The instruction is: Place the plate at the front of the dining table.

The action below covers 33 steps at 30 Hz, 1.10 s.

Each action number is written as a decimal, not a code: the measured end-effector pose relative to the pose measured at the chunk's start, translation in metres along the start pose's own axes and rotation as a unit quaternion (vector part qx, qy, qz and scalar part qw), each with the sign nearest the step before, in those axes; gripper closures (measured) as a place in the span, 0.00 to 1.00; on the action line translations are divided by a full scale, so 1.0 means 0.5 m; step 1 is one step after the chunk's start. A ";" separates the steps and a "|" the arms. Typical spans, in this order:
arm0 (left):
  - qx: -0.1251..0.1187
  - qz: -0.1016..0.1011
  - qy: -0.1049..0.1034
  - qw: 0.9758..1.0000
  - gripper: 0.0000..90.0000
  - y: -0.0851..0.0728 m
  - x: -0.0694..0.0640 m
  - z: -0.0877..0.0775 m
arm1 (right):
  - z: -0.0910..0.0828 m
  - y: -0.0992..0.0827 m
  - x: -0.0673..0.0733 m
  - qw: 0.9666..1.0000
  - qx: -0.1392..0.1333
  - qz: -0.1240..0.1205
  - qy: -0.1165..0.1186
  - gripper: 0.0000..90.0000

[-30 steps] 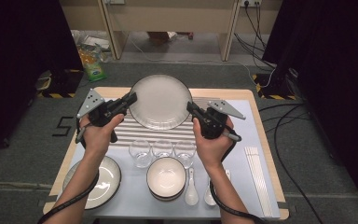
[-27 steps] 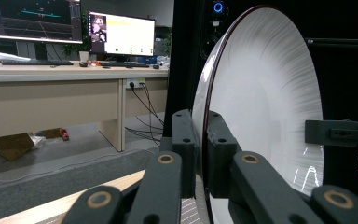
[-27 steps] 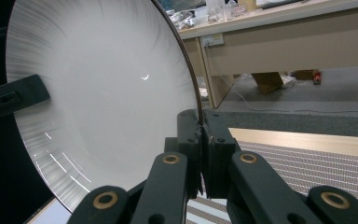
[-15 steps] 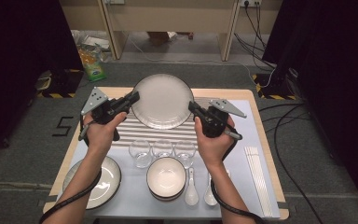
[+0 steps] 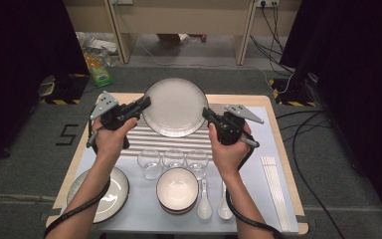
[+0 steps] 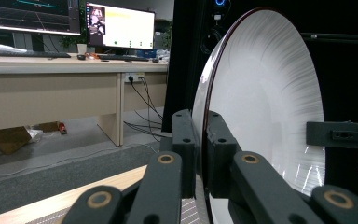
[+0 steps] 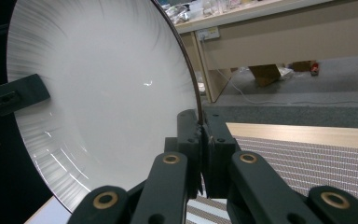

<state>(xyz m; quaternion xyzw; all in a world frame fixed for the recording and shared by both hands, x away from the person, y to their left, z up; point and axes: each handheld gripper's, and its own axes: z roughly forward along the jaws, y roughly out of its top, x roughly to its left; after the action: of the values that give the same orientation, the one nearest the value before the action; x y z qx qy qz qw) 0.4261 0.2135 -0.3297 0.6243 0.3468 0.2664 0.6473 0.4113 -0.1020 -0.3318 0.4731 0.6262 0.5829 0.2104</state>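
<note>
Big white plate [image 5: 175,106] up top-center, pinched at opposite rim edges by left hand-held gripper [image 5: 146,103] and right hand-held gripper [image 5: 206,113], both clenched, equally near.

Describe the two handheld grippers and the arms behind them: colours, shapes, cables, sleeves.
Both the left gripper and the right gripper are matte black, with two blocky jaws on link bars pinned by brass-coloured rivets. Each carries a grey three-cornered plate on top and trails a black cable along the forearm. The forearms are bare; no sleeves or gloves show.
</note>
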 end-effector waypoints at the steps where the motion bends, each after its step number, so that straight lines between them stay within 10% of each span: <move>1: 0.001 0.000 0.000 1.000 0.94 0.000 0.000 0.001 | 0.001 0.000 -0.001 1.000 0.000 -0.002 -0.002 0.97; 33: 0.020 -0.007 0.000 1.000 0.94 -0.007 0.012 0.038 | 0.019 0.002 -0.027 1.000 0.014 0.008 -0.013 0.97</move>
<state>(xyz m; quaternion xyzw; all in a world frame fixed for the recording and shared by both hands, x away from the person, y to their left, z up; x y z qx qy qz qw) 0.4445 0.2060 -0.3343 0.6348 0.3561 0.2547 0.6367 0.4257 -0.1084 -0.3369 0.4883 0.6278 0.5697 0.2071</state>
